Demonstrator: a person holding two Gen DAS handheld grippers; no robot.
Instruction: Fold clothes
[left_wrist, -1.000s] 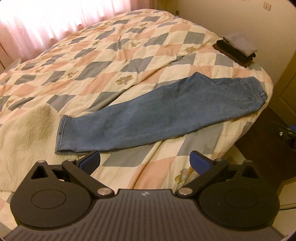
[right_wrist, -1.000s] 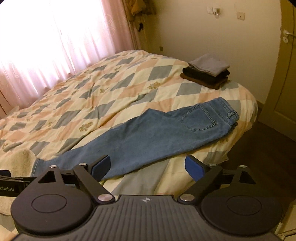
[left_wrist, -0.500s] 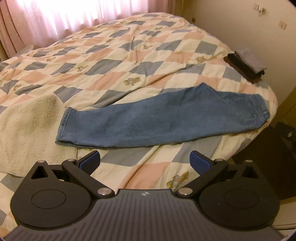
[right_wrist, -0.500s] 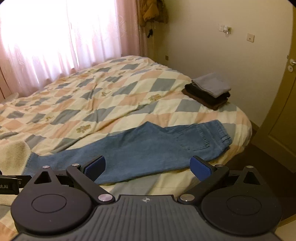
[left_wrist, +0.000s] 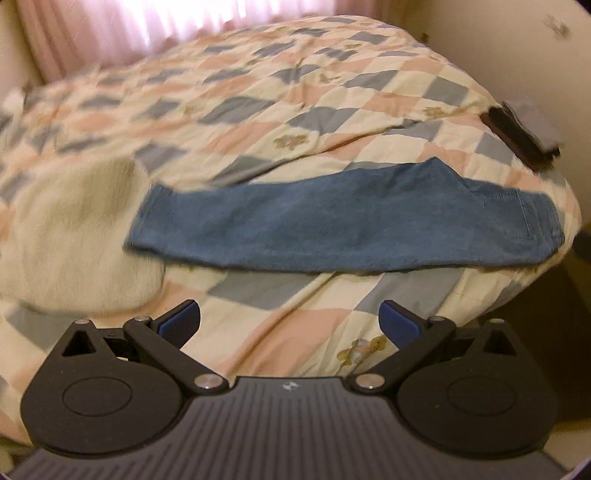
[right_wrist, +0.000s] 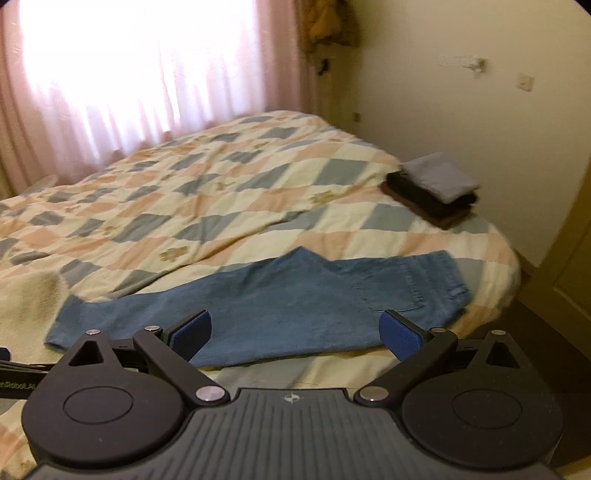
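Jeans (left_wrist: 343, 225) folded lengthwise, lying flat across the near part of the quilt (left_wrist: 258, 92), hem toward 9 o'clock, waist toward 3 o'clock near the bed's edge. In the left wrist view, seen at 12 o'clock beyond the left gripper (left_wrist: 290, 321), well apart from its blue pads (left_wrist: 179, 321). Fingers spread wide, nothing between them, hanging over quilt short of the denim. Hem end touching a cream fleece blanket (left_wrist: 70, 236) at 9 to 10 o'clock. Stack of folded clothes (left_wrist: 524, 129) at 2 o'clock, near the bed's far corner, apart from the jeans. In the right wrist view, jeans (right_wrist: 266, 314) again at 12 o'clock, back pocket showing at the waist end toward 2 o'clock. Right gripper (right_wrist: 295, 334) likewise wide apart and holding nothing, its pads (right_wrist: 192, 334) over the near edge of the denim; contact not discernible. Stack (right_wrist: 432, 192) of grey on black on brown at 1 o'clock, against the pale wall (right_wrist: 461, 122). Pink curtains (right_wrist: 129, 74) bright at 11 o'clock behind the bed. Both views somewhat blurred.
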